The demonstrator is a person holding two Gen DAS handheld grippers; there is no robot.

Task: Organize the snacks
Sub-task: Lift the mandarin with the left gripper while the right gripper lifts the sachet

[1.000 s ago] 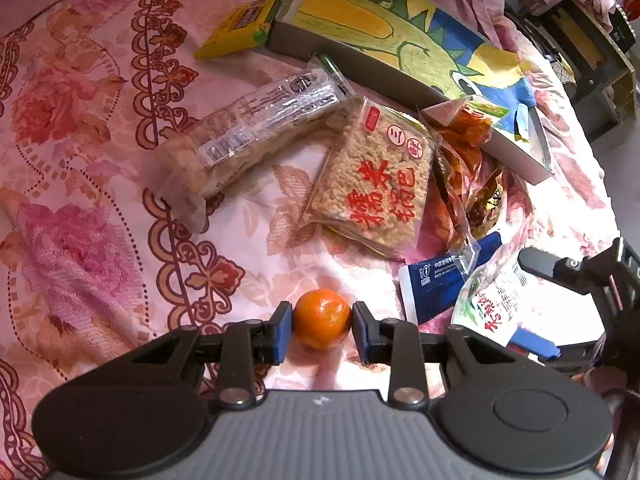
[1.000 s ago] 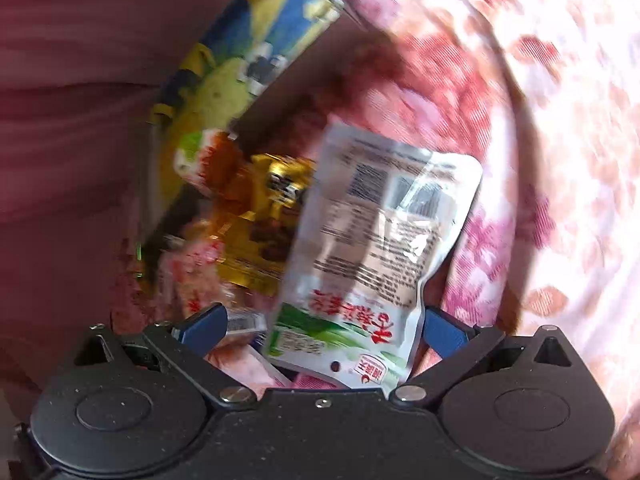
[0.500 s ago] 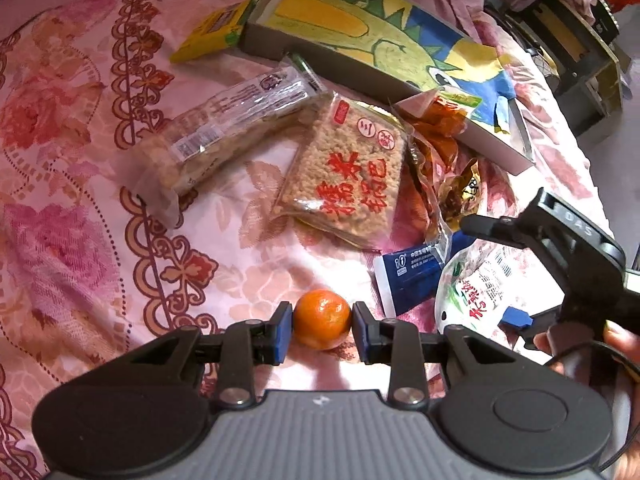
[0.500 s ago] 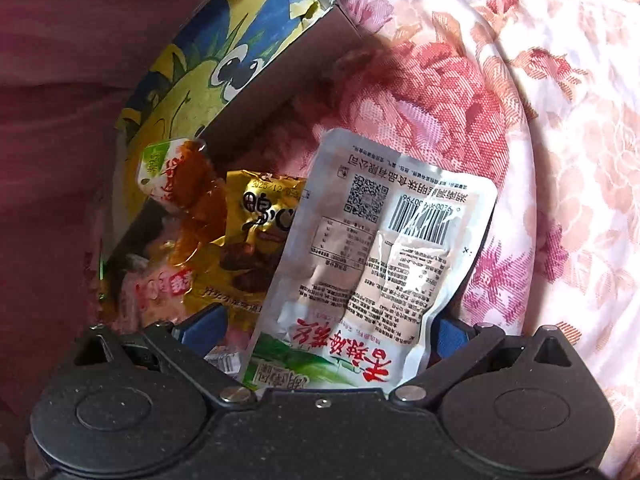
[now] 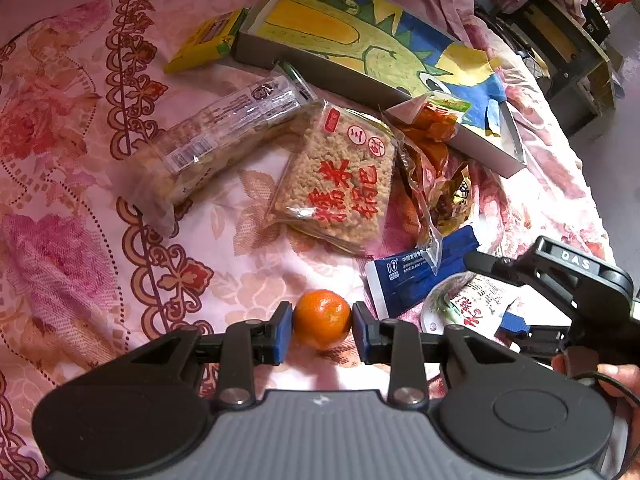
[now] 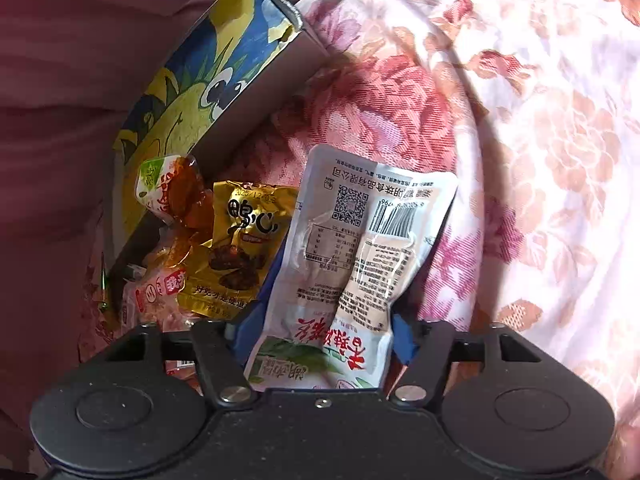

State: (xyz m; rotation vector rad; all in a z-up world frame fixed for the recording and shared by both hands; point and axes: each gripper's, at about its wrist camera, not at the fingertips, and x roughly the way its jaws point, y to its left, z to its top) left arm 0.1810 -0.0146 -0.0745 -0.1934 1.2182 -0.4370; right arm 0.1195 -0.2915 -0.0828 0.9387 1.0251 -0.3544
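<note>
My left gripper (image 5: pixel 322 330) is shut on a small orange (image 5: pixel 322 318), held just above the floral bedspread. My right gripper (image 6: pixel 320 338) is shut on a white snack pouch (image 6: pixel 360 248) with red lettering; it also shows at the lower right of the left wrist view (image 5: pixel 474 308). A shallow cardboard box with a dinosaur drawing (image 5: pixel 384 52) lies at the back and shows in the right wrist view (image 6: pixel 192 96). A rice cracker pack (image 5: pixel 340 176), a long clear biscuit pack (image 5: pixel 224 128), orange and gold pouches (image 6: pixel 236 240) and a blue packet (image 5: pixel 420 276) lie between.
A yellow packet (image 5: pixel 204 40) lies left of the box. The floral bedspread (image 5: pixel 72 200) covers the whole surface. A dark metal stand (image 5: pixel 568 40) stands off the bed at the far right. Pink cloth (image 6: pixel 60 60) lies behind the box.
My right gripper has closed on the white pouch, which now bends between the fingers. The left gripper has risen a little with the orange still in it.
</note>
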